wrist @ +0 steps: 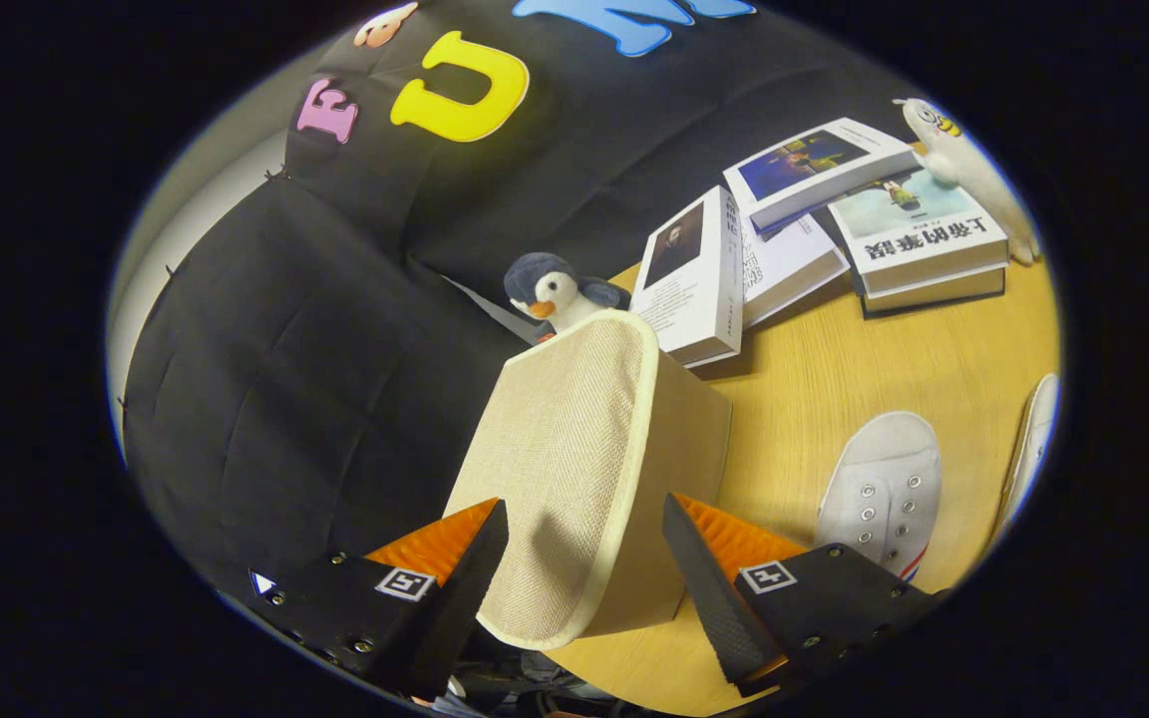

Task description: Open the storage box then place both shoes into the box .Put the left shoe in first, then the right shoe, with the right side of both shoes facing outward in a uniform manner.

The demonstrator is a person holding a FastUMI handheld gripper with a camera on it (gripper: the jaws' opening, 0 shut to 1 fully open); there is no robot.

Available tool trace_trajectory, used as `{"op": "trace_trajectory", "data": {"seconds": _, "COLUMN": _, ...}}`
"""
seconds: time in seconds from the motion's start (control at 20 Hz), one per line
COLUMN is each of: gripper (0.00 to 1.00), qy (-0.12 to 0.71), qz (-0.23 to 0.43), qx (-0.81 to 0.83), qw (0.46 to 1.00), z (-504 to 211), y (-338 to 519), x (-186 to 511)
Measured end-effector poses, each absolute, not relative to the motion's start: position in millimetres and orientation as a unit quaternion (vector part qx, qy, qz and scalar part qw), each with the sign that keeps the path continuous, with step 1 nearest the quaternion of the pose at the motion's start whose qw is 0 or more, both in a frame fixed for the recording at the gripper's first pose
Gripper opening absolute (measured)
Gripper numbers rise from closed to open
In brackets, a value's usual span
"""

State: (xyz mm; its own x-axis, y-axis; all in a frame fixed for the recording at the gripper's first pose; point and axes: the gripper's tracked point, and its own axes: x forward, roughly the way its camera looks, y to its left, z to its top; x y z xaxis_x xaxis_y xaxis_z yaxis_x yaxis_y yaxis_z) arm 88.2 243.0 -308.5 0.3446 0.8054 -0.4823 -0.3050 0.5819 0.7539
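The beige fabric storage box (689, 439) stands on the wooden table (814, 369), just ahead of my fingers. Its woven lid (560, 459) faces me, and the lid's rounded near edge reaches down between the fingers. My gripper (584, 558) is open, with the left finger (465, 578) at the lid's left edge and the right finger (704, 578) a little off its right edge. I see no grip on the lid. A white canvas shoe (884, 489) with metal eyelets lies to the right of the box. Farther right, a second white shoe (1031, 439) shows only partly.
A penguin plush (553, 291) sits right behind the box. Several books (814, 229) lie stacked and spread at the table's far side, with a white plush (968, 165) beside them. Black cloth wall (315, 379) hangs left of the box.
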Motion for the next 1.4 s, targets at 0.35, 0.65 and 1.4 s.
{"op": "trace_trajectory", "data": {"seconds": 0.35, "gripper": 0.75, "qy": 0.458, "qz": 0.372, "qx": 0.327, "qw": 0.738, "z": -305, "y": 255, "x": 96}}
{"op": "trace_trajectory", "data": {"seconds": 0.65, "gripper": 0.18, "qy": 0.457, "qz": 0.377, "qx": 0.338, "qw": 0.731, "z": -290, "y": 251, "x": 101}}
{"op": "trace_trajectory", "data": {"seconds": 1.4, "gripper": 0.18, "qy": 0.371, "qz": 0.490, "qx": 0.285, "qw": 0.736, "z": -156, "y": 330, "x": 79}}
